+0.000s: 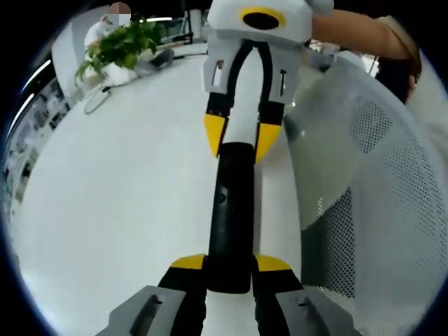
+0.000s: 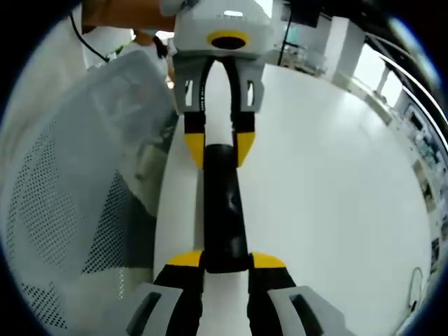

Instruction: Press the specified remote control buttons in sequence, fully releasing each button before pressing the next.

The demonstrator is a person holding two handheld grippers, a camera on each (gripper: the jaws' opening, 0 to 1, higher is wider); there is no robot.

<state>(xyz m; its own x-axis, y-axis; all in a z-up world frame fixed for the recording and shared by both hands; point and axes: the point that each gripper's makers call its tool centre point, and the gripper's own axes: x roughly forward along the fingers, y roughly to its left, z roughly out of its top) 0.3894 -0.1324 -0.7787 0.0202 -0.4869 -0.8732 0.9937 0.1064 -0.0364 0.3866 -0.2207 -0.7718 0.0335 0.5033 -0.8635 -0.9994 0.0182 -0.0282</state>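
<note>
1. Two grippers pinch one black remote control (image 1: 229,217) end to end: left gripper (image 1: 229,264) nearest, right gripper (image 1: 241,143) opposite, likely steadying it above the white table (image 1: 126,210).
2. Beside: a perforated white chair back (image 1: 378,203).
3. Farthest: a potted plant (image 1: 122,45).

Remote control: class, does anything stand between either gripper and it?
Nothing visible does. The remote control is clamped at both ends: the left gripper holds the near end in the left gripper view, and the right gripper grips the far end.
</note>
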